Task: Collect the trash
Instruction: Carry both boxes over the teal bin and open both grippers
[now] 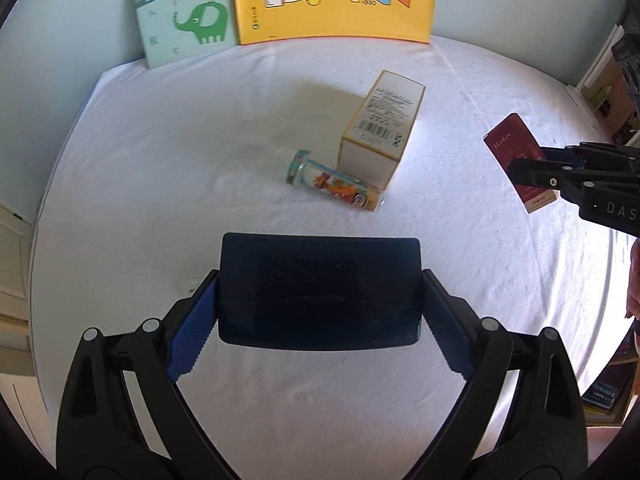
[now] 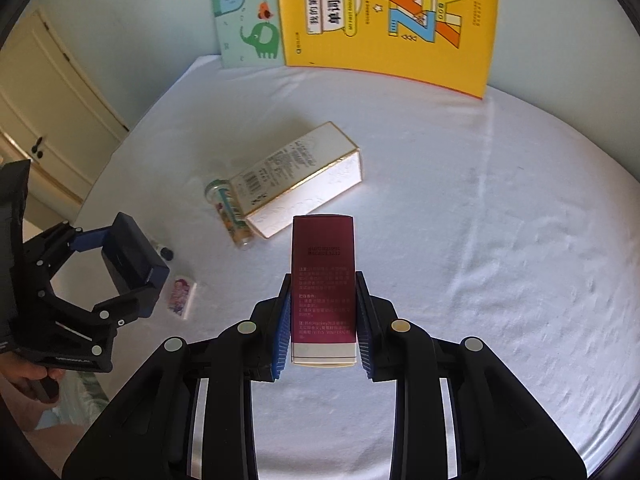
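Observation:
My left gripper (image 1: 320, 322) is shut on a dark blue rectangular bin (image 1: 320, 290) and holds it above the white-covered table (image 1: 160, 184); it also shows in the right wrist view (image 2: 132, 260). My right gripper (image 2: 323, 322) is shut on a dark red box (image 2: 323, 280), held above the table; that box shows at the right in the left wrist view (image 1: 516, 160). A white box with gold edges (image 1: 380, 128) lies mid-table, touching a clear bottle with a colourful label (image 1: 336, 184).
A small white packet (image 2: 182, 296) and a tiny dark-capped vial (image 2: 164, 252) lie beside the bin. A yellow book (image 1: 336, 0) and a green elephant book (image 1: 184, 12) lean on the back wall. A cream door (image 2: 48, 112) stands left.

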{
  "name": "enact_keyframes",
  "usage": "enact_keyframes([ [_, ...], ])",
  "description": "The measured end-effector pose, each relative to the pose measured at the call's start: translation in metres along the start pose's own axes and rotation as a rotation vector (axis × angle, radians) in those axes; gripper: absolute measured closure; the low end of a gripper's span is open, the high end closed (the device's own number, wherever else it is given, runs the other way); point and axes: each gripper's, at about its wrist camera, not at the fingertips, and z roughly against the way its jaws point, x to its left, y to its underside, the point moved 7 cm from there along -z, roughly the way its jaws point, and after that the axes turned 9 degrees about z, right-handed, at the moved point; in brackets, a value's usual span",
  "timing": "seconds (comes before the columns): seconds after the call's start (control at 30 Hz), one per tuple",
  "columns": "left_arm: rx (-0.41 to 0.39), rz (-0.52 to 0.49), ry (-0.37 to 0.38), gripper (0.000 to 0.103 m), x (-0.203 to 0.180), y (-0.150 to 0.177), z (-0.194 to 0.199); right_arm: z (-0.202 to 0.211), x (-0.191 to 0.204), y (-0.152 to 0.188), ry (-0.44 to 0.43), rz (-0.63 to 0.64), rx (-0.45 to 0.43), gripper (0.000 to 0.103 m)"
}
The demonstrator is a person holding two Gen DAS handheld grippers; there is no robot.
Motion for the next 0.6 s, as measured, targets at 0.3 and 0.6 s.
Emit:
enact_keyframes([
  [0.3,-0.034,0.102,-0.067,0.011,0.053,0.027,0.034,0.002,0.068,-0.021,-0.076,0.144,-0.024,0.074],
  [0.6,-0.064,0.230,-0.130,0.011,0.111,0.063,0.066,-0.011,0.157,-0.040,-0.174,0.296,-0.017,0.074],
])
